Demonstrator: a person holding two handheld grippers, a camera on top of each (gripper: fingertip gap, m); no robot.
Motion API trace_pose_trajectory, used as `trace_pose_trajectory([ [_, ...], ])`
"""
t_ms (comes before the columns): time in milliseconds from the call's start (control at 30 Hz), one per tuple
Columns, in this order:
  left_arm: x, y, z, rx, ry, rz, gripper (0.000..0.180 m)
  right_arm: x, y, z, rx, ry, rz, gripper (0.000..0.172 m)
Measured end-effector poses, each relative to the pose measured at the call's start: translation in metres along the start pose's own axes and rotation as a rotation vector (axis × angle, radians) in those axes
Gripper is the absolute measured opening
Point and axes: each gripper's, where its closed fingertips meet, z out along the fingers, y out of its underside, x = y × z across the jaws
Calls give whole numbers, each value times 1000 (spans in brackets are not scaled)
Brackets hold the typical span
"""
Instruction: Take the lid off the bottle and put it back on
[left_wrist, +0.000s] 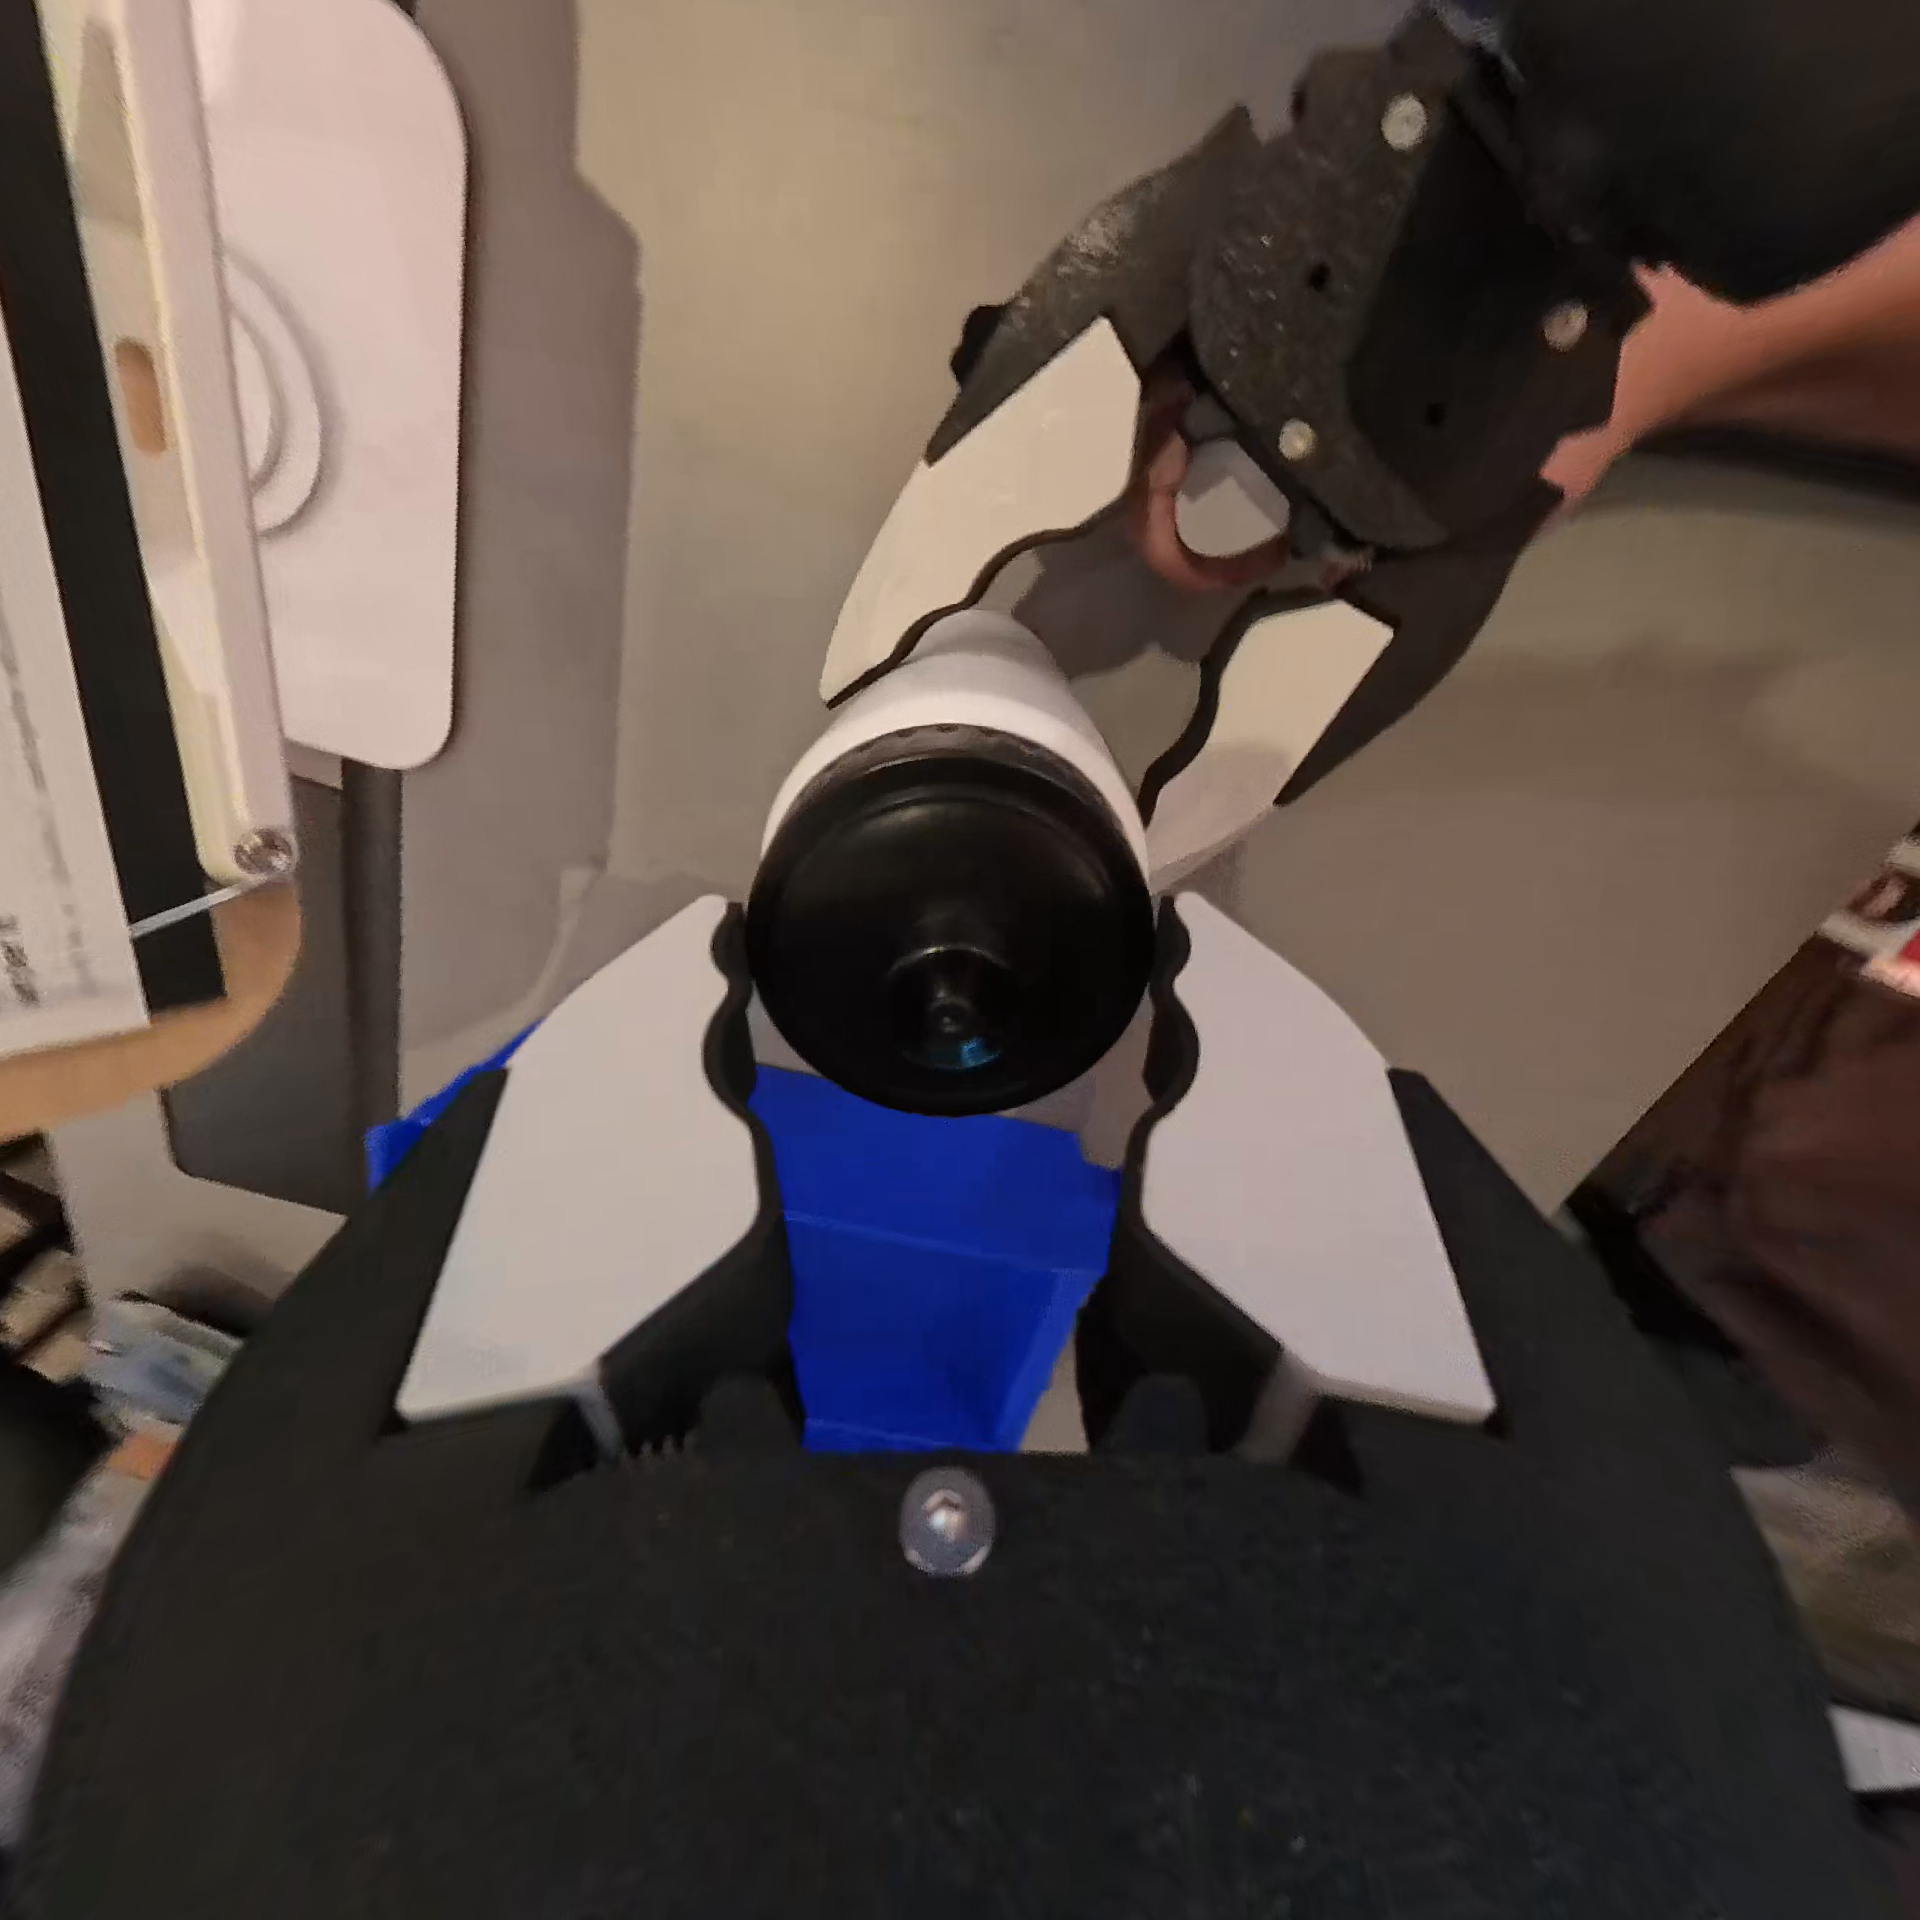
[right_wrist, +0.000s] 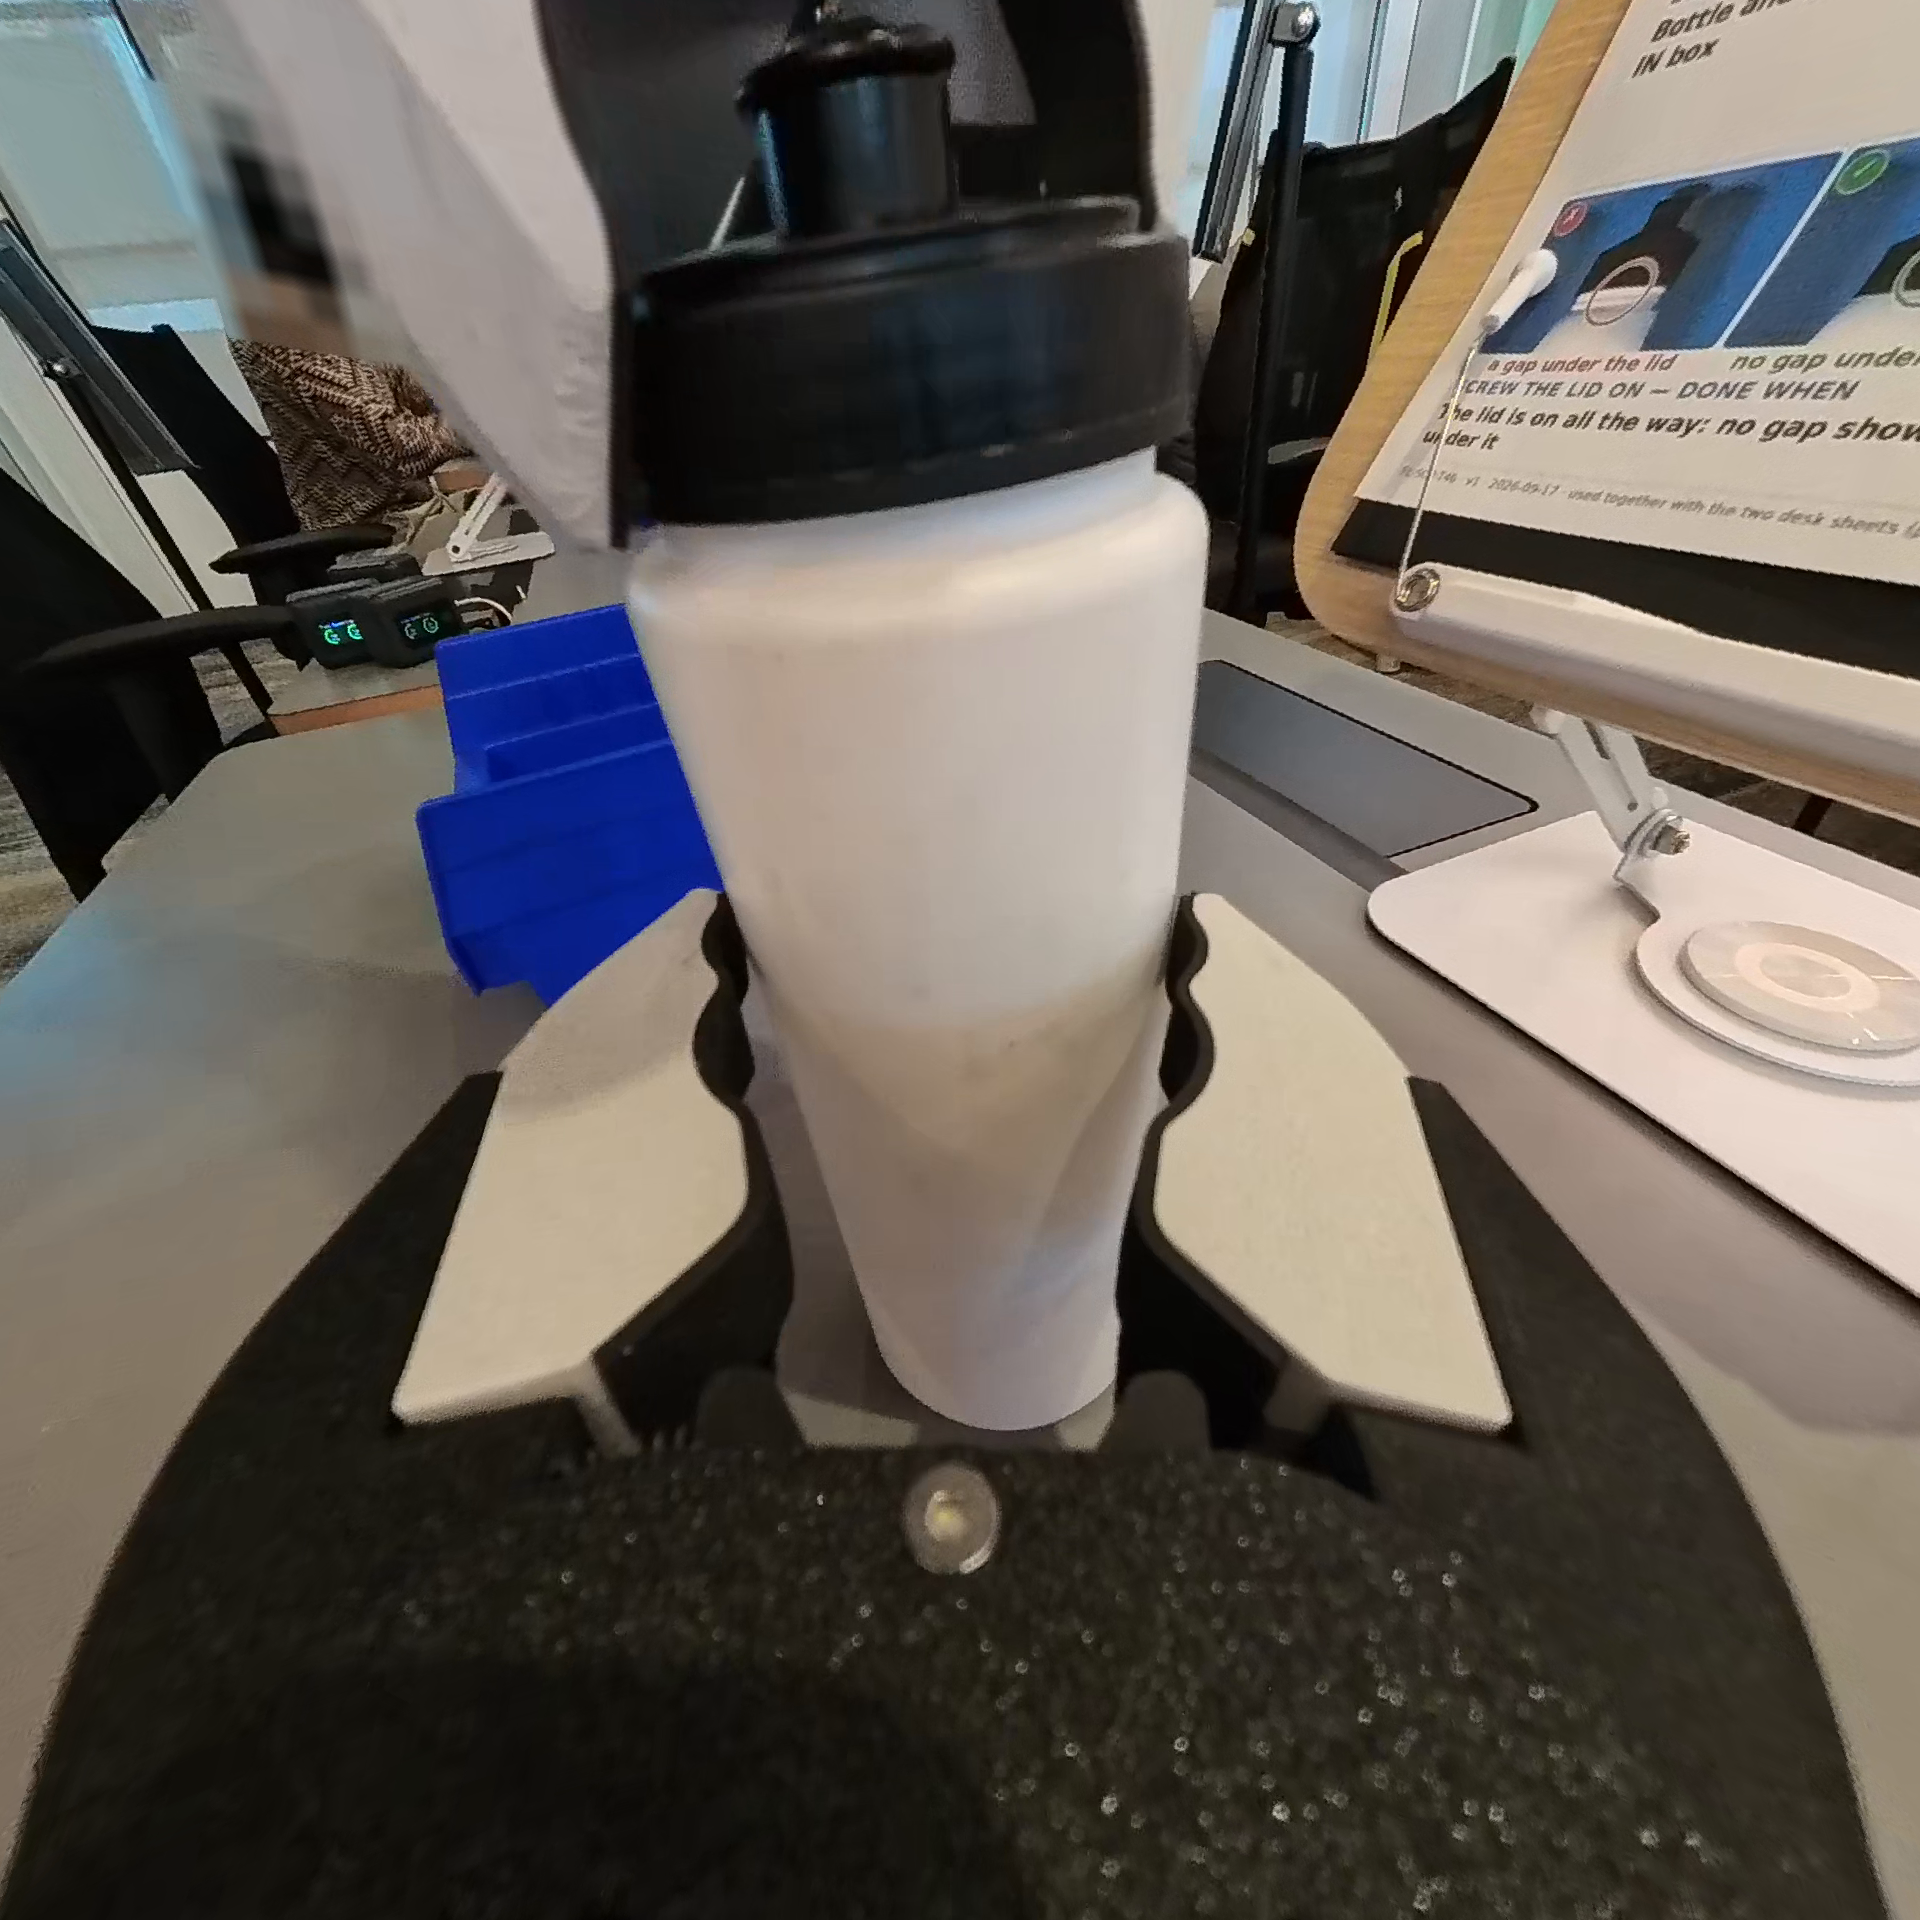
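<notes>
Two grippers share one white bottle (right_wrist: 935, 831) at frame centre — right gripper (right_wrist: 956, 997) clamps its body, left gripper (left_wrist: 951, 997) clenches the black lid (left_wrist: 951, 935), still on.

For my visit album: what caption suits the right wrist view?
Right gripper clamps a white bottle, black lid on, above a grey table.

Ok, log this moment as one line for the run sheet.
lid: still on bottle | left gripper: jaws on lid | right gripper: jaws on bottle body | blue bin: behind
</notes>
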Motion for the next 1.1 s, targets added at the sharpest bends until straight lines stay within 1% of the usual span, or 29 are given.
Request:
trace_pose_trajectory([
  [133,-2,4,1,-63,-8,253,74,-1,0,1,1,-7,1,78],
  [267,-8,7,3,-150,-71,560,74,1,-1,3,18,-13,13,78],
  [367,-11,7,3,-193,-102,747,74,1,-1,3,33,-21,19,78],
  [467,-12,6,2,-221,-137,870,74,1,-1,3,35,-21,21,78],
  [533,-12,6,2,-236,-164,870,74,1,-1,3,33,-15,19,78],
  [633,-1,-1,-7,-164,-167,764,78,1,-1,4,36,-11,24,78],
  [733,14,-5,-25,-53,-143,611,103,1,-1,3,38,-9,26,78],
  [767,14,-8,-31,0,-171,540,104,1,-1,3,38,-7,27,78],
  [833,10,-16,-42,112,-232,325,102,1,-1,3,36,-3,27,78],
  [933,17,-17,-46,226,-142,-109,103,1,0,4,38,-2,28,78],
  [1000,15,-9,-43,219,-84,-403,96,1,0,4,37,-2,29,78],
  [1033,13,-6,-41,222,-60,-516,95,1,0,4,36,-2,30,78],
  [1100,3,-3,-38,237,-69,-669,93,1,0,3,35,0,31,78],
])
